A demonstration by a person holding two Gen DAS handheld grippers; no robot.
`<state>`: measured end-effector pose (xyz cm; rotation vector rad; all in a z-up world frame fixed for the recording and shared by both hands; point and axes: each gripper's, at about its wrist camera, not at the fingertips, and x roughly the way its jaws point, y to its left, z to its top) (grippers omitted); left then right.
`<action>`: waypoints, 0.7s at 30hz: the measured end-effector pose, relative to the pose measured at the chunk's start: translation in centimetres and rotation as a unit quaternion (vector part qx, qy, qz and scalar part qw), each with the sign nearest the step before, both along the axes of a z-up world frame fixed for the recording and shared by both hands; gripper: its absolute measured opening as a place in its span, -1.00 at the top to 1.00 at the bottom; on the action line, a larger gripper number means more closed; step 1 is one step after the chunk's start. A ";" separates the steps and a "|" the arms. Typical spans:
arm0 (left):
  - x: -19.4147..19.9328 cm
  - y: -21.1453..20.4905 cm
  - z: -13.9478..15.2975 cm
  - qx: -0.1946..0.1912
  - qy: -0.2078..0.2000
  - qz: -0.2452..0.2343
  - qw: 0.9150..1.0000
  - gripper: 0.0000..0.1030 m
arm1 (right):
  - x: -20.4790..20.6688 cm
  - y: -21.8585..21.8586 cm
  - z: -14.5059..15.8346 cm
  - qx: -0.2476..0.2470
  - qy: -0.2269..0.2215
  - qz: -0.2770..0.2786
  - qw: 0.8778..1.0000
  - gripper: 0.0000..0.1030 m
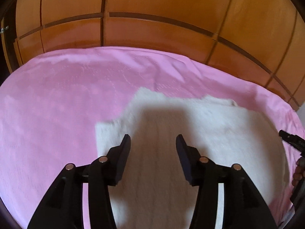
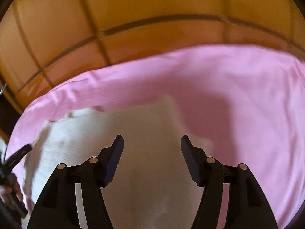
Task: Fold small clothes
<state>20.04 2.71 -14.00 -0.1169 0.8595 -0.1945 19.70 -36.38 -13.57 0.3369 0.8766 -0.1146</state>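
Nearest in the left wrist view, the left hand-held gripper (image 1: pixel 153 140) hangs over the white garment (image 1: pixel 190 133) with its 2 fingers spread apart and nothing between them; the pads press on no cloth, so it is released. In the right wrist view the right hand-held gripper (image 2: pixel 152 141) stands the same way, jaws parted over the white garment (image 2: pixel 133 129), gripping nothing.

There is 1 garment, a small white knitted piece, lying flat on the pink bedsheet (image 1: pixel 47 114). In the left view it runs from under the fingers up and to the right, its long axis roughly from the camera outward; 1 short flap, perhaps a sleeve, sticks out to the left beside the left finger (image 1: pixel 124 152), and the far edge ends in a stepped outline with a thicker fold at the far right corner. Blur hides the finer detail of its edges. A dark shadow lies across its middle.

At the right edge of the left view, the tip of the right hand-held gripper (image 1: pixel 291 139) shows, with a person's fingers (image 1: pixel 298 171) around its handle. The right view shows the left hand-held gripper (image 2: pixel 17 156) at its left edge, beside the garment's left border.

Beyond the garment the pink bedsheet (image 2: pixel 247 95) spreads wide, wrinkled near its far edge. Farthest off stands 1 wooden panelled wall (image 1: pixel 152 19) of orange-brown boards with dark grooves.
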 end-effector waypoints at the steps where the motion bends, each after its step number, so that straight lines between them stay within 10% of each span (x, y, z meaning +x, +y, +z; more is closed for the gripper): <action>1: -0.4 0.0 0.0 -0.002 -0.001 -0.003 1.000 0.03 | -0.9 -1.4 -0.7 0.025 0.009 -0.011 1.000 -0.19; 9: -6.0 -0.4 -0.9 -0.029 0.021 -0.027 0.999 0.06 | -6.7 -3.2 -5.4 0.194 0.023 0.009 0.981 -0.19; 15: -7.1 -0.9 -2.1 -0.030 0.039 -0.036 0.998 0.06 | -7.8 -1.2 -5.5 0.210 0.016 0.018 0.977 0.40; 21: -6.5 1.4 -2.1 -0.108 0.057 -0.041 0.992 0.08 | -6.7 2.1 -0.3 0.197 -0.022 0.046 0.979 0.54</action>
